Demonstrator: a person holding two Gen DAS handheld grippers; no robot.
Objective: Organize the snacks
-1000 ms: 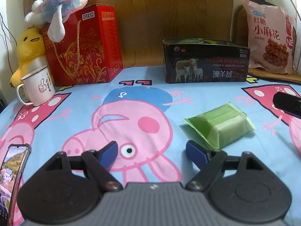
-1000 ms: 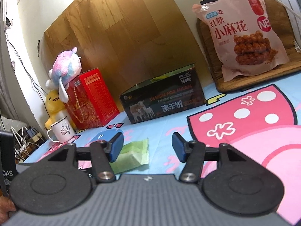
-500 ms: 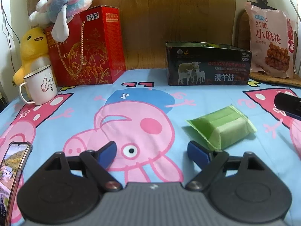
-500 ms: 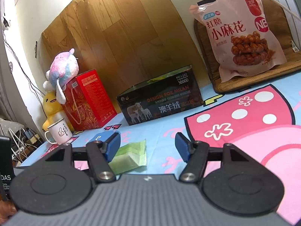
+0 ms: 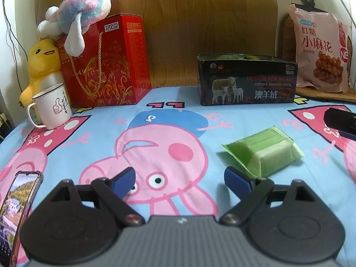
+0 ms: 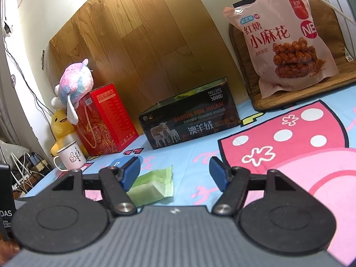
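Left wrist view: left gripper (image 5: 179, 179) low over cartoon cloth (image 5: 73, 133), jaws spread wide, holding nothing. Green snack packet (image 5: 263, 151) lay flat just beyond its right fingertip, not between jaws. Black tin (image 5: 245, 86) open at back, well apart.

Right wrist view: right gripper (image 6: 174, 172) level, jaws also spread, empty. Packet (image 6: 153, 185) sat partly behind its left fingertip, off centre. Step judged: approach before pickup. Next move would need shift left to straddle packet, then close, carry to tin (image 6: 189, 120).
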